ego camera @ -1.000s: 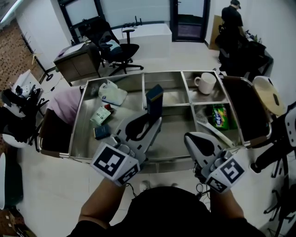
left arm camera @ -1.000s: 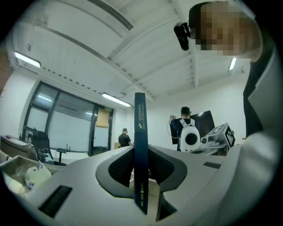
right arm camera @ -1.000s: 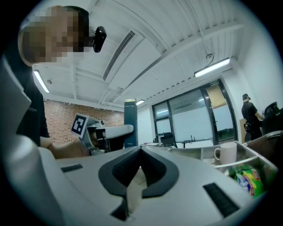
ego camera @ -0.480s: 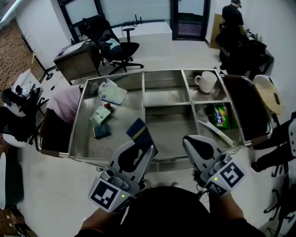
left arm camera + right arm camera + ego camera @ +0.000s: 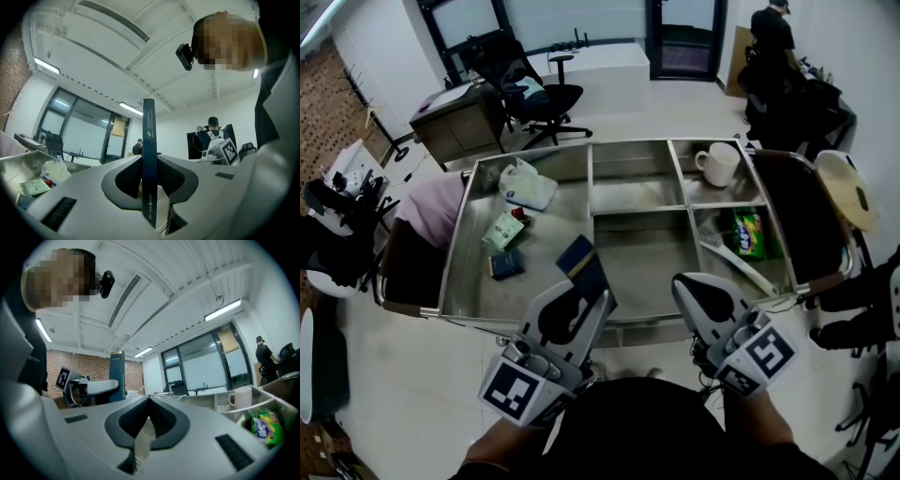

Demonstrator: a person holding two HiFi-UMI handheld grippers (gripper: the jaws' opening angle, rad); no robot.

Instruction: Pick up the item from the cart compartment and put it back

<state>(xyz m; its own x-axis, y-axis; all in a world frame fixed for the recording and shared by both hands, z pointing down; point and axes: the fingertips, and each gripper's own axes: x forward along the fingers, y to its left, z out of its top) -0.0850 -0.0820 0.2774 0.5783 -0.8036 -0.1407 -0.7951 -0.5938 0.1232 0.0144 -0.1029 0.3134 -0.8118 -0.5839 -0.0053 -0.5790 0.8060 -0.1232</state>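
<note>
Your left gripper (image 5: pixel 581 302) has come back toward you since a second ago: then it reached into the cart (image 5: pixel 647 325) and held the dark blue box (image 5: pixel 583 265) upright over the middle dividers, and now it sits at the near rim with the box tilted and clear of the cart floor. Its grip has not changed. In the left gripper view the jaws pinch the box (image 5: pixel 148 140) by its two broad faces, and the thin edge faces the camera and stands up well above the fingertips, with its lower end down between the pads. From the head view the box hangs about over the line between the big left compartment and the front middle compartment (image 5: pixel 642 262); which of the two lies under it you cannot tell from that angle. Your right gripper (image 5: pixel 698 286) has stayed where it was, just beside the near rim, and the right gripper view shows its jaws pressed together with nothing between them. Further in, the left compartment holds a small dark packet (image 5: pixel 505 264), a pale green packet (image 5: pixel 502 232) and a white plastic bag (image 5: pixel 525 186). On the right, a green snack bag (image 5: pixel 747 234) lies in the front compartment and a white mug (image 5: pixel 717 165) stands in the back one. Beyond the cart is an office chair (image 5: pixel 534 94), and a person (image 5: pixel 769 37) stands at the far right.
</note>
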